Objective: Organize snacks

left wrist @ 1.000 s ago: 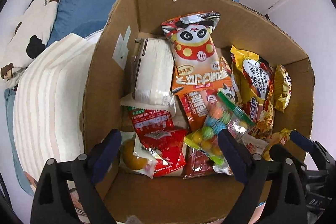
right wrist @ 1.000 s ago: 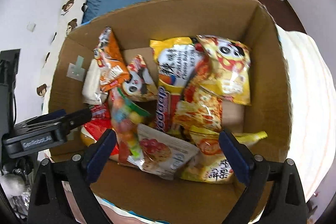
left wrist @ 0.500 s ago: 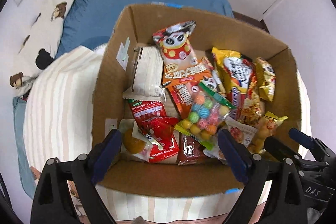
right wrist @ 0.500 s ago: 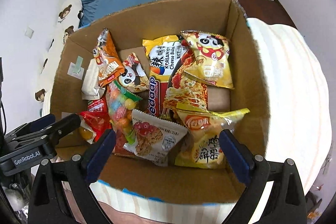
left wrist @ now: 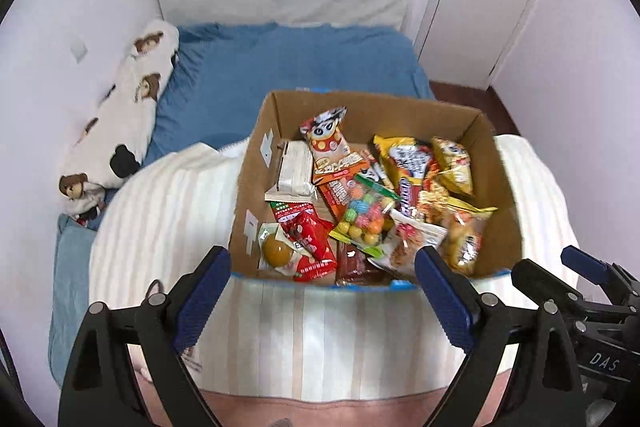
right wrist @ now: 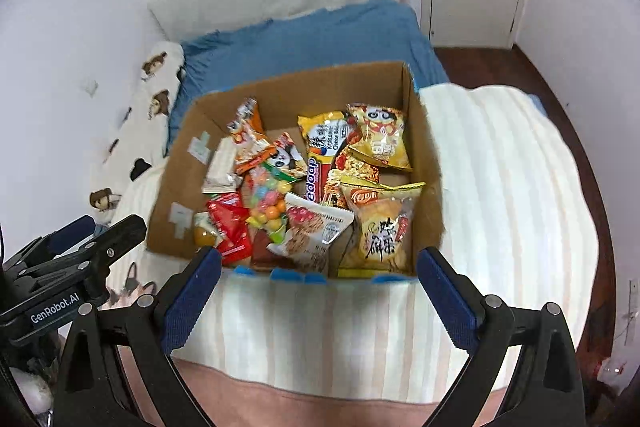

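Both grippers have pulled up and back from the cardboard box (left wrist: 496,163): a second ago each wrist view was filled by the box interior, now the whole box shows, sitting on the striped blanket (left wrist: 168,211) near the bed's foot edge. Left gripper (left wrist: 322,289) and right gripper (right wrist: 318,285) are both spread wide with nothing between the pads, and the snacks (left wrist: 362,213) lie packed inside the box, none on the blanket. Reads to me as a retreat after the last placement, so the sort looks at or near done.
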